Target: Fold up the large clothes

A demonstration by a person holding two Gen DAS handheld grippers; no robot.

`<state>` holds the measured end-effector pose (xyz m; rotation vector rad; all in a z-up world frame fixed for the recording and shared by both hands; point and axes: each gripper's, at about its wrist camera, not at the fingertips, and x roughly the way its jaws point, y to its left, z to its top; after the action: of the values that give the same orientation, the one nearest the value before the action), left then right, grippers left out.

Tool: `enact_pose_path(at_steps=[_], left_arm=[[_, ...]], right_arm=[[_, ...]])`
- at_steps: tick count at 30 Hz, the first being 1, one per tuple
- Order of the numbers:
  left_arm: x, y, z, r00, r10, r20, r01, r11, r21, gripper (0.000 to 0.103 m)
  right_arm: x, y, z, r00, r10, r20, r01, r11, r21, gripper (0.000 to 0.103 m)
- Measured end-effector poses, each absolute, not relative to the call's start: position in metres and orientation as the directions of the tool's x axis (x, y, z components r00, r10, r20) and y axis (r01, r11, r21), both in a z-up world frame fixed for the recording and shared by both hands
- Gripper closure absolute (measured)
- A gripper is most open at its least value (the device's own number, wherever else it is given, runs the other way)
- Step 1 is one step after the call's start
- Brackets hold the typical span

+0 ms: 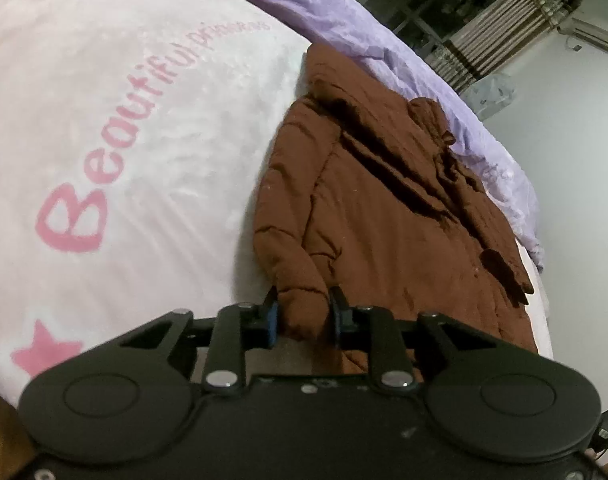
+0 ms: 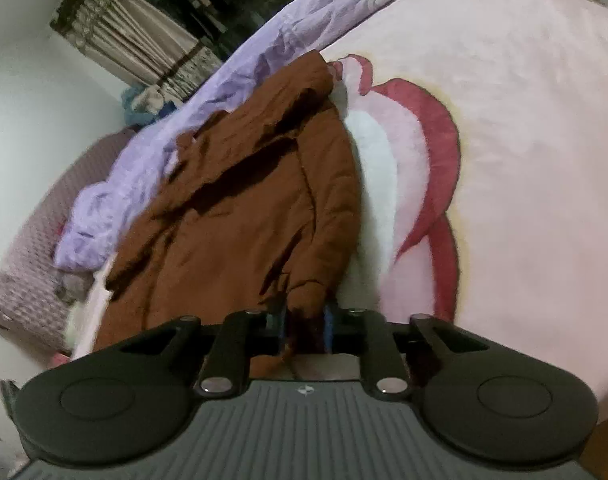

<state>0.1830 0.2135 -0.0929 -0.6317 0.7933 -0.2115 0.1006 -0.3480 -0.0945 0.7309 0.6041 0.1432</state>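
The brown padded jacket (image 1: 383, 208) lies spread on the bed, over the pink blanket (image 1: 124, 120). The left tool (image 1: 304, 316) is clenched on one near corner of it, and the right tool (image 2: 304, 320) on another, probably to lift this edge for a fold. No containers are visible.

Right gripper (image 2: 304, 326) at near edge, jaws pinched on a bunched fold of the brown padded jacket (image 2: 240, 208). Jacket lies rumpled on pink blanket (image 2: 523, 160), running far-left from the grip. Purple sheet (image 2: 208, 92) crumpled along jacket's left side. Curtain (image 2: 144, 44) far left, against white wall.
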Motion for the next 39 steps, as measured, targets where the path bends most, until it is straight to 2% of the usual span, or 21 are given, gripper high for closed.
enact_pose_path(at_steps=[6,11,19,23,27,33,37,39], left_arm=[[0.180,0.217,-0.067,0.754,-0.416,-0.509,-0.001,0.774,-0.633,0.086],[0.196,0.211,-0.043,0.794,-0.391,-0.465,0.038,0.795,-0.605,0.087],[0.270,0.200,0.005,0.837,-0.367,-0.406,0.094,0.828,-0.553,0.088],[0.332,0.198,0.028,0.850,-0.377,-0.367,0.114,0.813,-0.571,0.088],[0.398,0.192,0.034,0.855,-0.341,-0.391,0.090,0.839,-0.536,0.087],[0.487,0.189,0.005,0.829,-0.288,-0.479,0.010,0.865,-0.502,0.087],[0.532,0.189,-0.037,0.772,-0.274,-0.574,-0.071,0.859,-0.507,0.081],[0.546,0.190,-0.053,0.752,-0.289,-0.592,-0.085,0.848,-0.522,0.079]], right_arm=[[0.099,-0.356,-0.079,0.856,0.380,-0.350,0.017,0.656,0.754,0.091],[0.116,-0.365,-0.061,0.881,0.408,-0.239,-0.044,0.573,0.818,0.091],[0.181,-0.381,-0.020,0.906,0.383,-0.179,-0.074,0.560,0.825,0.092],[0.231,-0.392,0.004,0.914,0.365,-0.176,-0.062,0.555,0.829,0.092],[0.290,-0.400,0.022,0.922,0.336,-0.194,-0.033,0.566,0.824,0.092],[0.380,-0.410,0.014,0.923,0.277,-0.267,0.061,0.578,0.814,0.092],[0.427,-0.412,-0.019,0.897,0.246,-0.368,0.169,0.577,0.799,0.092],[0.441,-0.413,-0.040,0.882,0.238,-0.406,0.215,0.563,0.798,0.091]])
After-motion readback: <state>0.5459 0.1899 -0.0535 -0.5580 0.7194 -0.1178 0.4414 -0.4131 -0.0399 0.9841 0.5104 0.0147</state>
